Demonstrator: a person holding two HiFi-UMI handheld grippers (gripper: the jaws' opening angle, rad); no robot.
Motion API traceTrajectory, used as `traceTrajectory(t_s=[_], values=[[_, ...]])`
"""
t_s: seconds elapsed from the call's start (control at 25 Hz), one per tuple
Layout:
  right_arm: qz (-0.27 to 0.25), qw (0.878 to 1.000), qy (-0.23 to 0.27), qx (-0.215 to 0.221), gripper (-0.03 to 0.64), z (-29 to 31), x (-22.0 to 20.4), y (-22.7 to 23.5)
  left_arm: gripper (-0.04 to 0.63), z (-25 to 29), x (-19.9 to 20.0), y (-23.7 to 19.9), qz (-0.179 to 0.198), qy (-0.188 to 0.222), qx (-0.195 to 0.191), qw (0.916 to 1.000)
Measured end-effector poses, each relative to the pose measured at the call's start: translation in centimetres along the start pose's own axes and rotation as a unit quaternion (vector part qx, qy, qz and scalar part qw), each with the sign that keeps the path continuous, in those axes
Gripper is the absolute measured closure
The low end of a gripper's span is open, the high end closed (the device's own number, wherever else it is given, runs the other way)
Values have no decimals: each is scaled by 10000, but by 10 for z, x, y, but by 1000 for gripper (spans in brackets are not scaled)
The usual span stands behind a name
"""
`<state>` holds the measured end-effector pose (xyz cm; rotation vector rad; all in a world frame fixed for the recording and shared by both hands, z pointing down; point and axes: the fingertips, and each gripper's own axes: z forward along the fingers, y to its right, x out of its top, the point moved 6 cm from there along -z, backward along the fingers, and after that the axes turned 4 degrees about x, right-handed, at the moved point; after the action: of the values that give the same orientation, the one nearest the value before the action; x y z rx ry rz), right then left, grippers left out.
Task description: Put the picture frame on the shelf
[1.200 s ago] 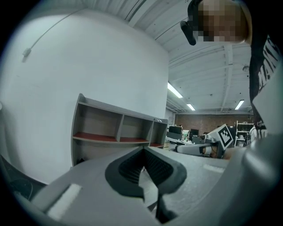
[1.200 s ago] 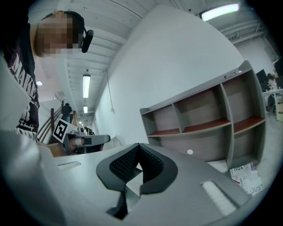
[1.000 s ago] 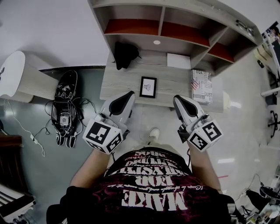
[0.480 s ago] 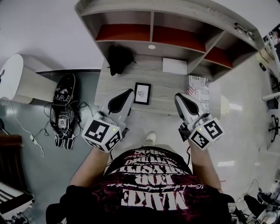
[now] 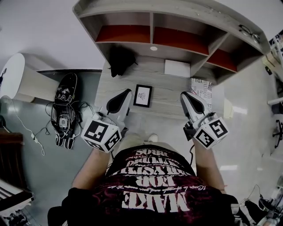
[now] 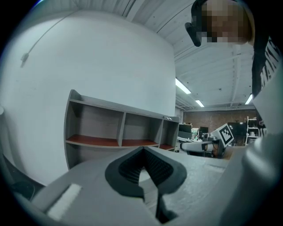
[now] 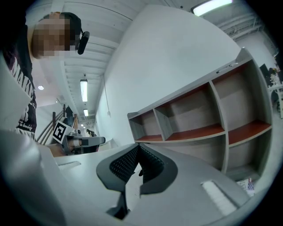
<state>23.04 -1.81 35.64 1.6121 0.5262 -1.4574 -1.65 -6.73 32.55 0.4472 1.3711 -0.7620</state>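
The frame (image 5: 143,96) lies flat on the desk (image 5: 170,88), long axis 12 to 6. It sits just at 3 o'clock of the left gripper (image 5: 126,92), the nearer one. The jaws of it and the right gripper (image 5: 186,95) are together, empty.

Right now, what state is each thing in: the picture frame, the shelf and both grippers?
picture frame: lying on the desk, between the grippers, untouched.
shelf: visible compartments empty.
left gripper: shut, holding nothing.
right gripper: shut, holding nothing.

Matt pale wood-grain shelf (image 5: 177,9)
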Motion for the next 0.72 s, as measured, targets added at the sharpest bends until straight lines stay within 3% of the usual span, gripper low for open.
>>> traceTrajectory(t_s=[0.4,0.72], values=[[117,9998,-161,-82,592,25,-15,10,588,0,-23,-34,-212,-331,202,9990],[323,9963,-588,-538,592,50,-41,54,588,53,-46,-69,-302,-752,-23,9967]])
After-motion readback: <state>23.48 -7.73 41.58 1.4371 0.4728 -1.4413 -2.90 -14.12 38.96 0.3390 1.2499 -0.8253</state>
